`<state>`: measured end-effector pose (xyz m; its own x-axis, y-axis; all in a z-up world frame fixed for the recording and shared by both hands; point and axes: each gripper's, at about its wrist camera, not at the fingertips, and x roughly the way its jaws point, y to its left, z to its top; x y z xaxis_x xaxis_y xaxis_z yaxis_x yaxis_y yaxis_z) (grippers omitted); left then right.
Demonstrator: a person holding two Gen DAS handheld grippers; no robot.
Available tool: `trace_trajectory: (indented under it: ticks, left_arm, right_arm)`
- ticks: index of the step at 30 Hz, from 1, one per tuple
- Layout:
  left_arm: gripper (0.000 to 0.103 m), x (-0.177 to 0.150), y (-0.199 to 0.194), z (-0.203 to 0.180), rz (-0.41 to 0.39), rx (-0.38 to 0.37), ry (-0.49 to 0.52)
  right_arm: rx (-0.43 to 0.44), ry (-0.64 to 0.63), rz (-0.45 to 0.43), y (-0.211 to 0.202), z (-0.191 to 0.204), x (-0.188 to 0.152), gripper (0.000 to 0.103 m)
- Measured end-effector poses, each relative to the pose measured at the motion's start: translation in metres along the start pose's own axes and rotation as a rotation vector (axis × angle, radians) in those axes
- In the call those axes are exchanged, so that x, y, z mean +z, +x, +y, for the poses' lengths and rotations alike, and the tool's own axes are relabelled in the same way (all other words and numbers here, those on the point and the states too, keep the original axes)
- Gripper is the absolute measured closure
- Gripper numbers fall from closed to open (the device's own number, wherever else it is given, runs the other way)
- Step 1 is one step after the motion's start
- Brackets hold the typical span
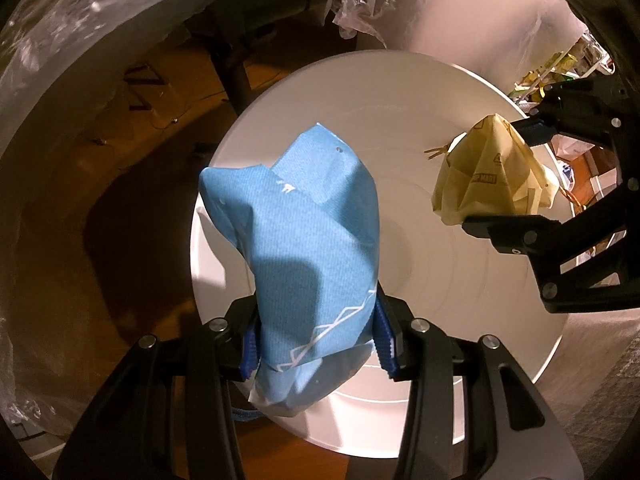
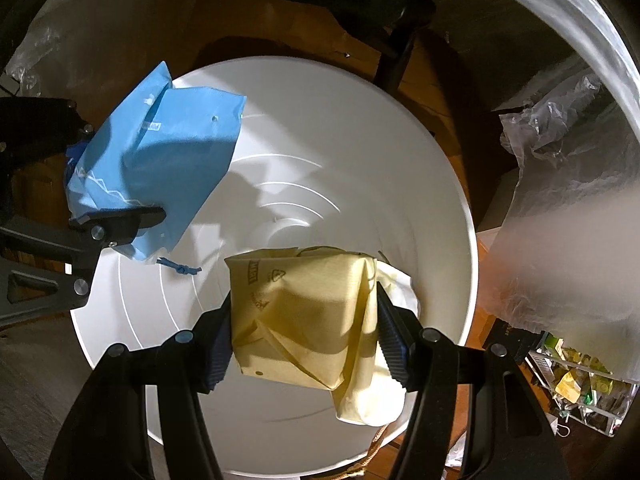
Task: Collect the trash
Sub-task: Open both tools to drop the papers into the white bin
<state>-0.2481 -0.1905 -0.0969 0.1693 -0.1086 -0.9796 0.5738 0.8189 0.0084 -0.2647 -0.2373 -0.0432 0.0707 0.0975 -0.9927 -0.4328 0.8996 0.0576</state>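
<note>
My left gripper [image 1: 316, 344] is shut on a crumpled blue paper bag [image 1: 304, 240] and holds it over the open white bin [image 1: 420, 92]. My right gripper [image 2: 304, 344] is shut on a crumpled yellow paper bag [image 2: 304, 320] and holds it over the same white bin [image 2: 320, 92]. The yellow bag [image 1: 488, 176] and the right gripper [image 1: 508, 180] show at the right of the left wrist view. The blue bag [image 2: 160, 152] and the left gripper [image 2: 92, 176] show at the left of the right wrist view. The inside of the bin looks bare.
Clear plastic sheeting [image 2: 560, 168] hangs to the right of the bin, and more of the sheeting [image 1: 360, 0] shows behind it. A clear tray of small packets [image 2: 580, 388] sits on the floor at the lower right. Dark furniture legs [image 1: 240, 68] stand on the wooden floor behind the bin.
</note>
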Motion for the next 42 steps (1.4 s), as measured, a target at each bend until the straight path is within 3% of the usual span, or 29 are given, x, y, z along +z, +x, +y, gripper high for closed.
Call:
trace_trajectory:
  ticks: [29,34,42]
  left_arm:
    - [0.055,0.003,0.004,-0.007,0.007,0.030,0.030]
    - [0.043,0.001,-0.002,-0.005,-0.014,0.029,0.024]
    - [0.039,-0.002,-0.020,0.004,-0.051,0.035,0.002]
  right_arm:
    - [0.007,-0.014,0.035,0.010,0.003,-0.002,0.042]
    - [0.022,0.023,0.026,0.008,-0.002,-0.004,0.032]
    - [0.042,0.060,-0.038,-0.015,-0.011,-0.011,0.025]
